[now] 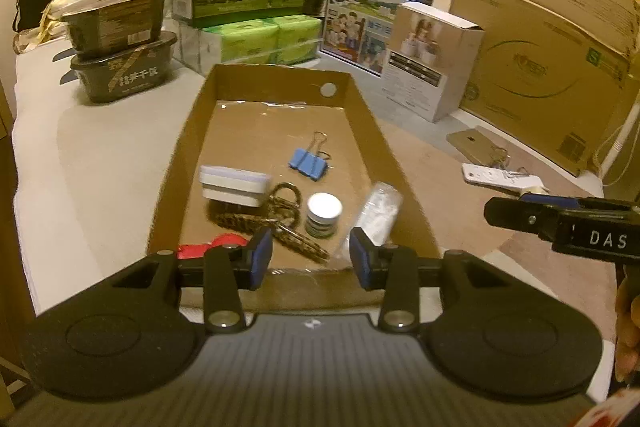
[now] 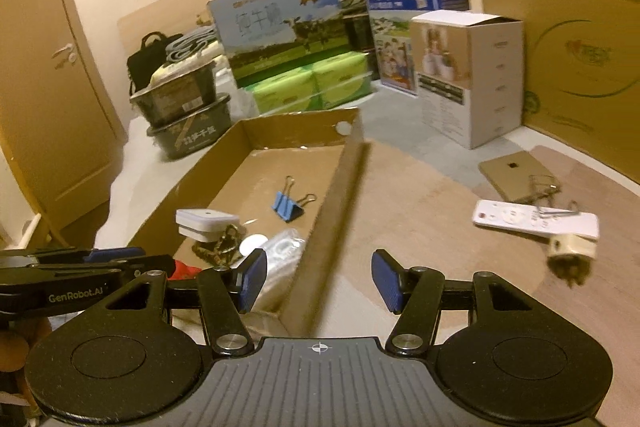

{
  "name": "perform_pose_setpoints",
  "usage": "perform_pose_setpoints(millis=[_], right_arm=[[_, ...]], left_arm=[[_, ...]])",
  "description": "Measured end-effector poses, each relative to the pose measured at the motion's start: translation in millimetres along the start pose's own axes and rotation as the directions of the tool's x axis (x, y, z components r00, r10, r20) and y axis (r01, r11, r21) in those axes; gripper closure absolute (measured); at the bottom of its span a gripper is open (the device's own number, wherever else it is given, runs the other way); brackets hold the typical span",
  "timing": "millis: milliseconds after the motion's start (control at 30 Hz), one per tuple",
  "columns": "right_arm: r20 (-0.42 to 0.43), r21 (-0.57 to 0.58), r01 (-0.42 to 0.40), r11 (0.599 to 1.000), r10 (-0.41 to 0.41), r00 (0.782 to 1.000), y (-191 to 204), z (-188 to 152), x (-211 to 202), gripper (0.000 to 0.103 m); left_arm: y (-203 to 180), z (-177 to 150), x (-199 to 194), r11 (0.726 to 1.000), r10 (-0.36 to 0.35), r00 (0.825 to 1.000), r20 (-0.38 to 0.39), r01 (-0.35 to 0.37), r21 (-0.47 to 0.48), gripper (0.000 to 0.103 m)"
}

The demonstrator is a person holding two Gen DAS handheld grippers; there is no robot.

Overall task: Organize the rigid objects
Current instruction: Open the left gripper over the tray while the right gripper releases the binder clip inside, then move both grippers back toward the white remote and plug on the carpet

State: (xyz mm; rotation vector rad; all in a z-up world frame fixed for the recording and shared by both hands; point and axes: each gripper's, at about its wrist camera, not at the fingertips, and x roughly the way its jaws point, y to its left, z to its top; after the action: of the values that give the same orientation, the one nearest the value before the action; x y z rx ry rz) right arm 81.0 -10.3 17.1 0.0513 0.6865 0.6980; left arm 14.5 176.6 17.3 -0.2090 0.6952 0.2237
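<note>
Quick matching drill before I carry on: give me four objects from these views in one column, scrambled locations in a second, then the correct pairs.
Things:
1. blue binder clip
2. white remote
3. white-lidded jar
4. white charger block

Places:
A. on the mat outside the cardboard tray, right of it
B. in the tray, alone toward its middle
C. in the tray, against its left wall
D. in the tray near the front, between the patterned scissors and a clear plastic bag

Pairs: 1-B, 2-A, 3-D, 4-C
</note>
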Motion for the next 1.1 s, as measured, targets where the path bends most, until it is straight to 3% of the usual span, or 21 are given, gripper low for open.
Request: perform_pose_setpoints(millis=[200,567,1100], right_arm=[[0.016,0.035,0.035,0.999,-0.035,0.999,-15,-7,-25,0.045],[0.045,0.064,0.113,0.992,-0.116,0.992,-42,-16,-64,0.044],[0.063,0.169,0.227,0.959,-0.241,0.969,-93,-31,-102,0.038]], left_arm=[[-18,-5,-8,1.000,-0.013,1.000,-0.008,0.013,0.020,0.056],[-48,-6,-21,0.997,-0.061,0.998,0.020,0.060,0.048,0.024],[-105,4,-6,0.983,-0.142,0.990,0.010,0.140,0.118,0.018]])
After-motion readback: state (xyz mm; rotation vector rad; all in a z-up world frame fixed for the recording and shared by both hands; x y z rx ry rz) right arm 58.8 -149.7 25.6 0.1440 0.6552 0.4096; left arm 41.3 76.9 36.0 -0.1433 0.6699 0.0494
